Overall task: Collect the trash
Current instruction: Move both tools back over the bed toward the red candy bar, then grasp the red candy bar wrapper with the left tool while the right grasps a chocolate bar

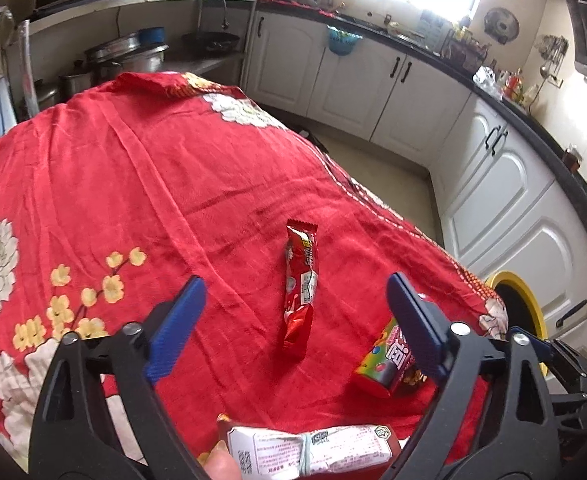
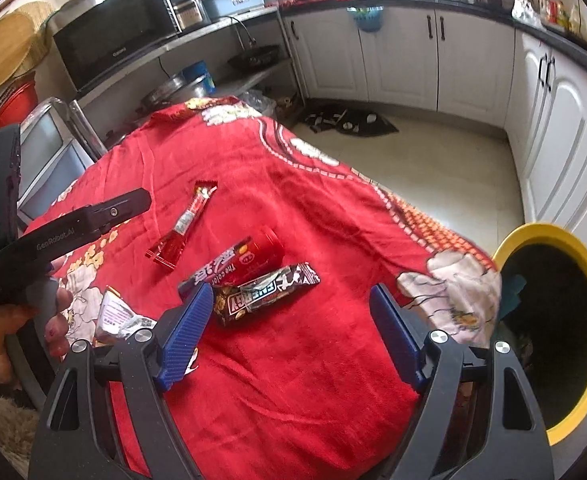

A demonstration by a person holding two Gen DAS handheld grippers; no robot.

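Observation:
Several snack wrappers lie on a table under a red flowered cloth (image 1: 133, 180). My left gripper (image 1: 296, 282) hangs open just above the cloth. A slim red wrapper (image 1: 299, 288) lies lengthwise between its blue fingers, untouched. A colourful candy tube (image 1: 385, 364) lies by its right finger, and a white-and-red wrapper (image 1: 313, 448) sits under the gripper. My right gripper (image 2: 291, 292) is open too, above a dark energy bar wrapper (image 2: 269, 292) near its left finger. Behind that bar lie the candy tube (image 2: 249, 256) and the slim red wrapper (image 2: 185, 220).
A yellow-rimmed bin (image 2: 533, 232) with a dark inside stands just past the table's right edge, also visible as the bin (image 1: 505, 280). A hand (image 2: 53, 320) holds the left tool's black body (image 2: 73, 228) at the left. White kitchen cabinets (image 2: 397, 60) line the far side.

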